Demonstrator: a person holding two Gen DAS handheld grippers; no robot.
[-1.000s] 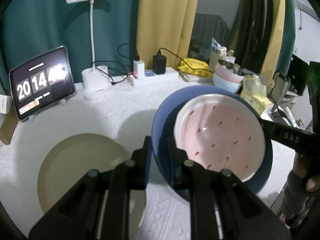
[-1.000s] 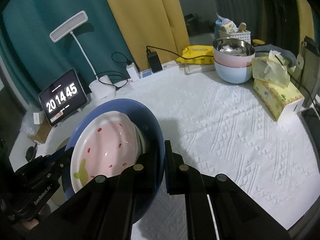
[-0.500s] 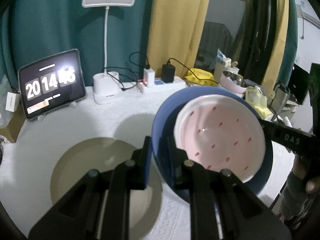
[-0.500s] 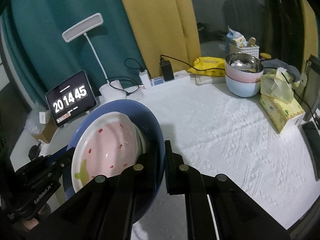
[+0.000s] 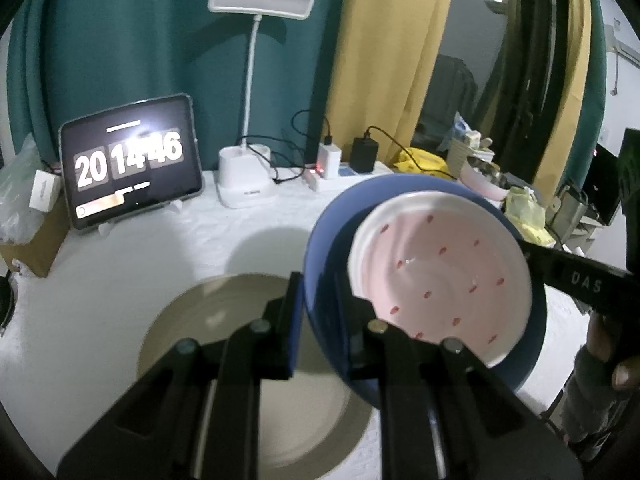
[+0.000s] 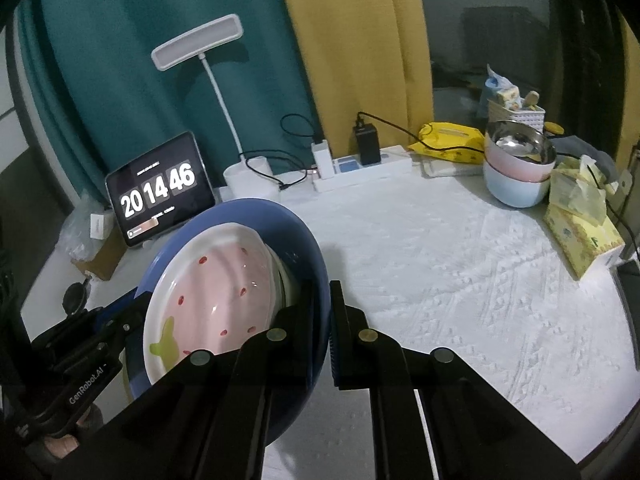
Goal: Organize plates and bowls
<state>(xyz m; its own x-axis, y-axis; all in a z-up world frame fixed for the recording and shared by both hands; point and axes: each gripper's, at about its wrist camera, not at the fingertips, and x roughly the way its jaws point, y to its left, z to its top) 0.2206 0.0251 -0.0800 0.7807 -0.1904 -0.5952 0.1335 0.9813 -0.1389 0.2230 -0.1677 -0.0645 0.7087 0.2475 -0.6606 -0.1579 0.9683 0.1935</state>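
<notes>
Two hand-held grippers hold one blue bowl (image 5: 532,344) in the air above the surface (image 6: 460,264): the left hand-held gripper (image 5: 320,312) clamps its near rim, and the right hand-held gripper (image 6: 323,312) clamps the opposite rim. One pink plate with red spots (image 5: 440,276) lies inside the bowl. One beige plate (image 5: 224,320) lies flat on the surface, below the bowl. At the far right stand stacked bowls (image 6: 516,176), three as far as I can tell, the top one of metal. The surface has a white textured cloth. Behind it hang teal and yellow curtains, with one lamp (image 5: 256,92) and one tablet clock (image 5: 132,160).
</notes>
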